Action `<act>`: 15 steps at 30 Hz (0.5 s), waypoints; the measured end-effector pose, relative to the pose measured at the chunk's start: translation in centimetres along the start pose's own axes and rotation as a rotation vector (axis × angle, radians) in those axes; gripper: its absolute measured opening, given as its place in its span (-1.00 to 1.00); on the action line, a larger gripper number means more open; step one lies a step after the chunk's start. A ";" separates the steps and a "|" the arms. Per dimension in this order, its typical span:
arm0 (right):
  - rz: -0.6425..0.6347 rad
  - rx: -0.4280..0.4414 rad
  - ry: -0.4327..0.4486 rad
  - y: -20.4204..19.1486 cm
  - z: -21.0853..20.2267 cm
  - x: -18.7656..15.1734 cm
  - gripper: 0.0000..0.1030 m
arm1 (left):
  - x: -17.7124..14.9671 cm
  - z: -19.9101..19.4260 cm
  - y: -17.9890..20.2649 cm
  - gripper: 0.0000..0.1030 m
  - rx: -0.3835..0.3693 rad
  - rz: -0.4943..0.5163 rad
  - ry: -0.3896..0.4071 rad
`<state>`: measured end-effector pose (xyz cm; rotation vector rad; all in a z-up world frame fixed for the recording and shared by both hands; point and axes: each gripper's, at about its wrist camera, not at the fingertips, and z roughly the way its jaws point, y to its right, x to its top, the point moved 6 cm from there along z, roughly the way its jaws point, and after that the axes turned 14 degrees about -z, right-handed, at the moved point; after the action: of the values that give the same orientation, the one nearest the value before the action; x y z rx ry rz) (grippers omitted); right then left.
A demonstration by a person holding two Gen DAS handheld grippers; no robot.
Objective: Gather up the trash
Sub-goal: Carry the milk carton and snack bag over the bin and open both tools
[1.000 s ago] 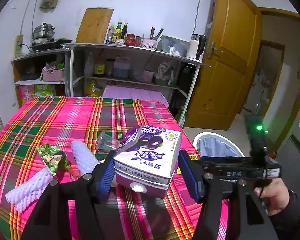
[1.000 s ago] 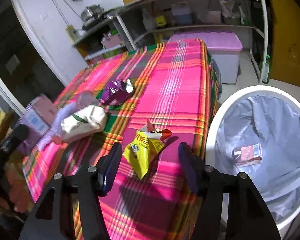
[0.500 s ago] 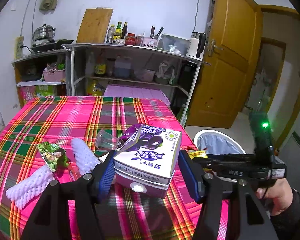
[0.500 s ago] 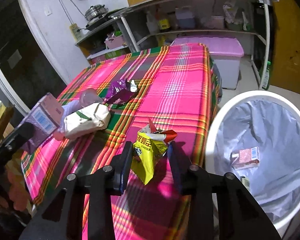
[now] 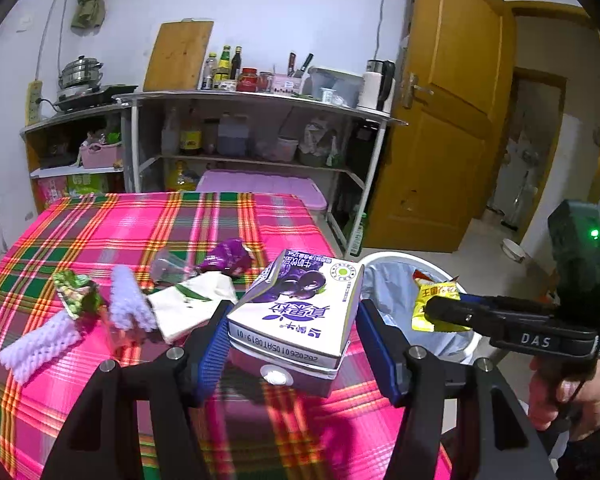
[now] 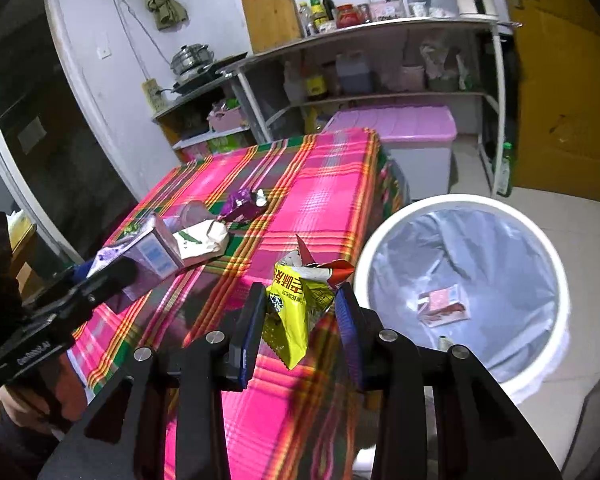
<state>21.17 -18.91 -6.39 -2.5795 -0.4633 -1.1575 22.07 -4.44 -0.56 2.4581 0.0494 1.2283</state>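
Note:
My left gripper (image 5: pixel 292 344) is shut on a purple-and-white milk carton (image 5: pixel 300 312) and holds it above the plaid table. My right gripper (image 6: pixel 300 316) is shut on a yellow snack bag (image 6: pixel 296 300), lifted off the table beside the white trash bin (image 6: pixel 380 240). The bag also shows in the left wrist view (image 5: pixel 432 304), over the bin (image 5: pixel 384 258). A pink packet (image 6: pixel 444 304) lies inside the bin.
On the table lie a white wrapper (image 5: pixel 192 304), a purple wrapper (image 5: pixel 226 256), a clear cup (image 5: pixel 166 266), white foam nets (image 5: pixel 36 340) and a green packet (image 5: pixel 76 296). A pink storage box (image 6: pixel 404 132) and shelves (image 5: pixel 260 100) stand behind.
My right gripper closed on the yellow snack bag and lifted it off the table toward the bin. My left gripper kept holding the carton and rose slightly.

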 end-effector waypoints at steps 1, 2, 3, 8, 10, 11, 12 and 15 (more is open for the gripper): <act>0.003 -0.005 0.003 0.3 -0.2 -0.1 -0.28 | -0.1 0.1 0.3 0.20 -0.005 0.002 -0.005; 0.009 -0.012 0.006 0.7 -0.6 -0.2 -0.28 | -0.2 0.3 0.7 0.20 -0.009 0.003 -0.009; 0.014 -0.019 0.009 1.0 -0.8 -0.3 -0.28 | -0.3 0.6 1.1 0.20 -0.014 0.006 -0.013; 0.049 -0.057 0.013 3.5 -1.4 -1.0 -0.28 | -0.1 2.3 3.1 0.20 -0.038 0.021 -0.031; 0.067 -0.073 0.010 4.7 -1.5 -1.3 -0.28 | -0.1 3.2 4.1 0.20 -0.049 0.034 -0.040; 0.074 -0.080 0.009 5.2 -1.5 -1.5 -0.28 | -0.1 3.6 4.5 0.20 -0.055 0.039 -0.043; 0.082 -0.087 0.007 5.6 -1.5 -1.7 -0.28 | -0.1 4.0 4.9 0.20 -0.062 0.043 -0.047; 0.108 -0.105 -0.007 7.2 -1.3 -2.3 -0.28 | -0.2 5.6 6.2 0.20 -0.078 0.059 -0.065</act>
<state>21.71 -26.38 -8.14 -2.6612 -0.2674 -1.1658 25.42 -11.99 -1.48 2.4452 -0.0879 1.1516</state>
